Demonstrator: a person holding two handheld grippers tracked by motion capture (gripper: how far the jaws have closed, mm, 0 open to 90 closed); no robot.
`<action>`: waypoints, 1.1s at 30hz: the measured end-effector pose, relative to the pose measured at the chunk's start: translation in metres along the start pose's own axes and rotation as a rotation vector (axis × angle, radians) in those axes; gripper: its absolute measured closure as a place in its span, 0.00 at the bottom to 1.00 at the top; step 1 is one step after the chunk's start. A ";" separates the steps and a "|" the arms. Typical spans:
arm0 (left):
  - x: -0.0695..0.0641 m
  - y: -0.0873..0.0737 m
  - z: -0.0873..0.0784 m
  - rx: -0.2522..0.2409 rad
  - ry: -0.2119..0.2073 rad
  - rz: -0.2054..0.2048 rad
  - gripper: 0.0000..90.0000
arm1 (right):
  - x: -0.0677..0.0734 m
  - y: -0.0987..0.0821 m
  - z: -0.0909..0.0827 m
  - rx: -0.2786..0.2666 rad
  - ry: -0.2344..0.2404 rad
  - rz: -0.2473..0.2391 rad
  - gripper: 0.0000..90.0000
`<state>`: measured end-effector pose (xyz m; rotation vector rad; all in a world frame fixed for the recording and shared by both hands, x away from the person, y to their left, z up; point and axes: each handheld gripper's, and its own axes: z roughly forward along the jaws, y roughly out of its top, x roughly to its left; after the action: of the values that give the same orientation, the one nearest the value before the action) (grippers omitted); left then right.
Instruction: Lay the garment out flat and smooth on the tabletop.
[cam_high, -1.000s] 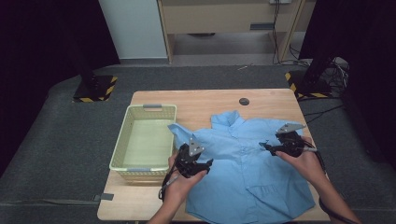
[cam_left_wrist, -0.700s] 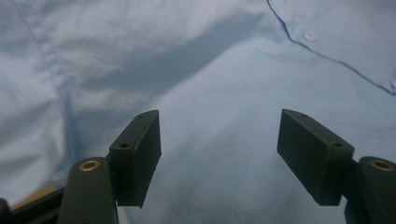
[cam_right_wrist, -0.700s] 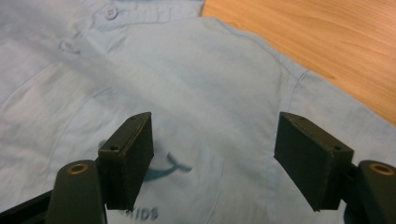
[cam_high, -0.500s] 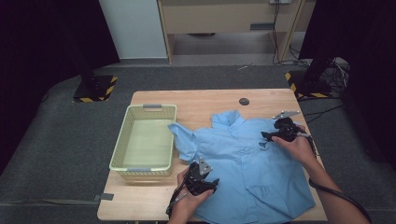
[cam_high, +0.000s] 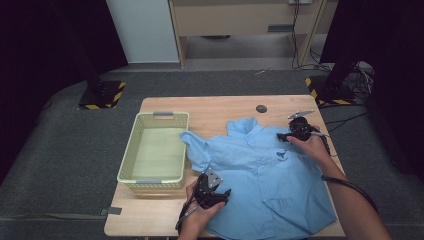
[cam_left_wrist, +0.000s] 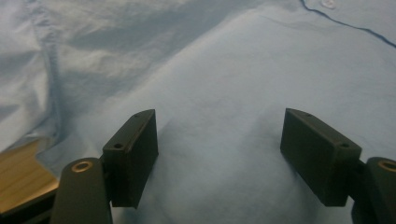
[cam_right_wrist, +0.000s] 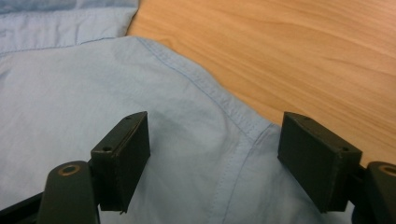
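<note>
A light blue shirt (cam_high: 270, 175) lies spread, front up, on the wooden table (cam_high: 215, 110). My left gripper (cam_high: 223, 194) hovers low over the shirt's near left side, and its jaws have just been opening. In the left gripper view the left gripper (cam_left_wrist: 219, 123) stands open, with rumpled shirt cloth (cam_left_wrist: 224, 70) under the gap and neither pad pressing it. My right gripper (cam_high: 284, 137) is at the shirt's far right shoulder, and its jaws have also just been opening. In the right gripper view the right gripper (cam_right_wrist: 215, 121) is open over the shoulder seam (cam_right_wrist: 233, 112).
A pale green basket (cam_high: 129, 160) stands on the table's left side, touching the shirt's left sleeve. A small black disc (cam_high: 261, 108) lies near the far edge. Bare wood (cam_right_wrist: 303, 51) shows beyond the shoulder. Cables trail from both grippers.
The left gripper has drawn back toward the near edge and sunk onto the shirt. The right gripper has moved away from me to the shirt's far shoulder. Both jaws stand slightly wider.
</note>
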<state>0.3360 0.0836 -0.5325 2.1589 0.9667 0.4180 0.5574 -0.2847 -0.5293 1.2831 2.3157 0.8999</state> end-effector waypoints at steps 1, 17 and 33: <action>0.003 0.001 0.001 0.000 0.003 -0.003 0.30 | -0.002 0.000 0.001 -0.008 -0.008 0.007 0.28; 0.029 0.029 0.023 0.061 0.026 -0.030 0.28 | -0.031 -0.005 -0.010 -0.008 -0.122 0.111 0.30; 0.009 0.021 0.004 0.066 -0.056 -0.054 0.06 | 0.038 -0.075 -0.132 -0.124 0.029 0.117 0.07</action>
<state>0.3552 0.0790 -0.5204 2.1862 1.0175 0.3016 0.4152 -0.3291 -0.4820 1.3728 2.1870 1.0895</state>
